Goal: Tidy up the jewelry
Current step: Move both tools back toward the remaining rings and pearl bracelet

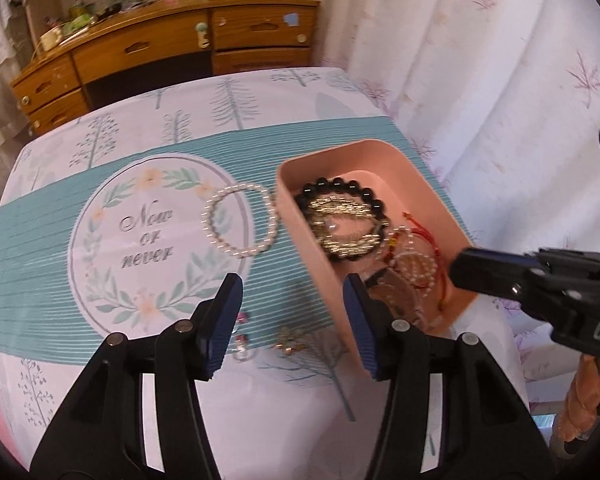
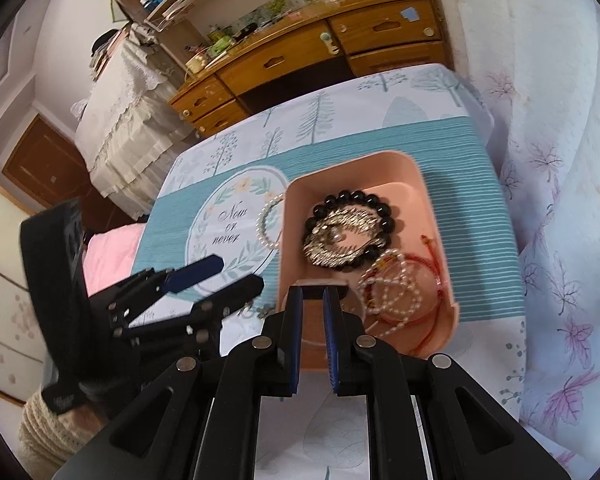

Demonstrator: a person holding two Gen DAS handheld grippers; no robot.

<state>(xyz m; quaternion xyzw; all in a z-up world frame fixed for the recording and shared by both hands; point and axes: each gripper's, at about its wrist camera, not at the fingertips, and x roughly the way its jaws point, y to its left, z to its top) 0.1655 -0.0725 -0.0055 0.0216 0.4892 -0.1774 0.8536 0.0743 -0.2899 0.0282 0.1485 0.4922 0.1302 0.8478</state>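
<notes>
1. Blue-padded fingers of the left gripper (image 1: pixel 292 300) stand spread wide and empty, low over the tablecloth (image 1: pixel 100 128), the right-hand finger just beside the near wall of the pink box (image 1: pixel 296 216).
2. Small earrings (image 1: pixel 288 342) lie on the cloth between those fingers, close to the box's near corner.
3. Over the box's near end, the right gripper (image 2: pixel 313 294) has its fingers drawn close with a narrow gap; whether they pinch anything cannot be told.
4. Inside the box lie a black bead bracelet (image 2: pixel 352 200), a gold coiled chain (image 2: pixel 340 240) on top of it, a small pearl strand (image 2: pixel 396 292) and a red cord (image 2: pixel 432 256).
5. Outside, a pearl bracelet (image 1: pixel 240 220) rests on the cloth just beside the box's left wall.
6. Farther back stands a wooden dresser (image 1: pixel 160 44), with a flowered curtain (image 1: pixel 480 60) to the right.
</notes>
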